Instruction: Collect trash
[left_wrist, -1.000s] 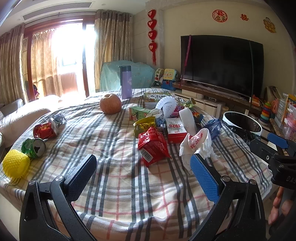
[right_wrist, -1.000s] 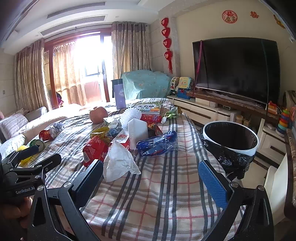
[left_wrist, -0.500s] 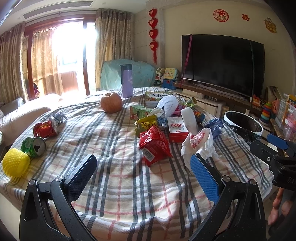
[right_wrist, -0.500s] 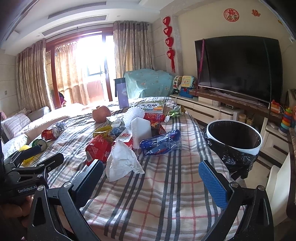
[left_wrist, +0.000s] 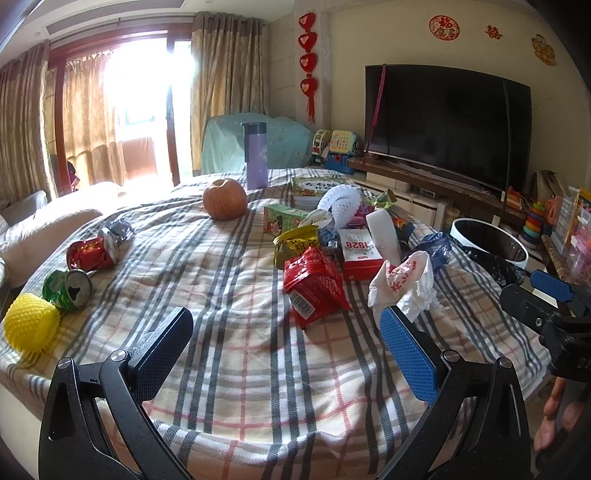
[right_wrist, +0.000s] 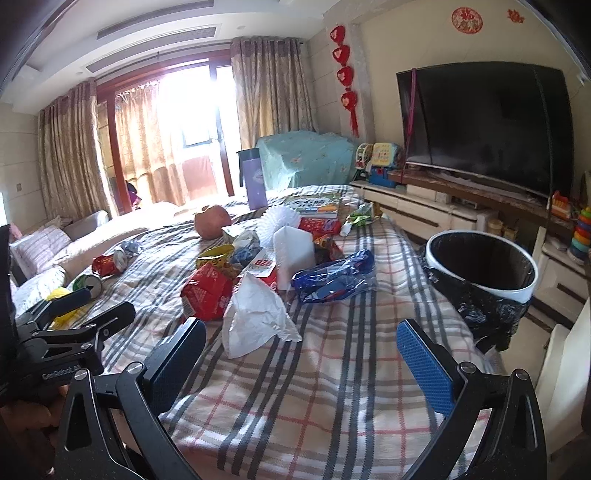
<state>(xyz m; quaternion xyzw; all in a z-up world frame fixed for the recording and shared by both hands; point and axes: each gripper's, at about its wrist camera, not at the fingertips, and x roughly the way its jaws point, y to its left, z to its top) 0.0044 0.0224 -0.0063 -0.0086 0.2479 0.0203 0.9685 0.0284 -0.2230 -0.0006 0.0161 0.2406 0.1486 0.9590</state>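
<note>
Litter lies on a plaid-covered table (left_wrist: 229, 332): a crumpled white tissue (left_wrist: 406, 284) (right_wrist: 255, 317), a red snack bag (left_wrist: 317, 288) (right_wrist: 208, 291), a blue wrapper (right_wrist: 336, 277), a red-and-white box (left_wrist: 358, 251), crushed cans (left_wrist: 88, 254) (left_wrist: 70, 290) and a yellow foam net (left_wrist: 29, 325). A white bin with a black liner (right_wrist: 484, 266) (left_wrist: 491, 247) stands off the table's right side. My left gripper (left_wrist: 291, 339) is open above the near edge, the tissue just beyond its right finger. My right gripper (right_wrist: 303, 350) is open too, the tissue just ahead of its left finger.
An apple (left_wrist: 224, 199), a purple bottle (left_wrist: 256, 155), a book (left_wrist: 317, 186) and a white honeycomb ball (left_wrist: 340, 203) sit further back. A TV (left_wrist: 447, 125) on a low cabinet with toys lines the right wall. A sofa (left_wrist: 44, 225) is at left.
Both grippers have drifted slightly; the right one moved a little forward toward the tissue. Both stay open and nothing on the table has moved.
</note>
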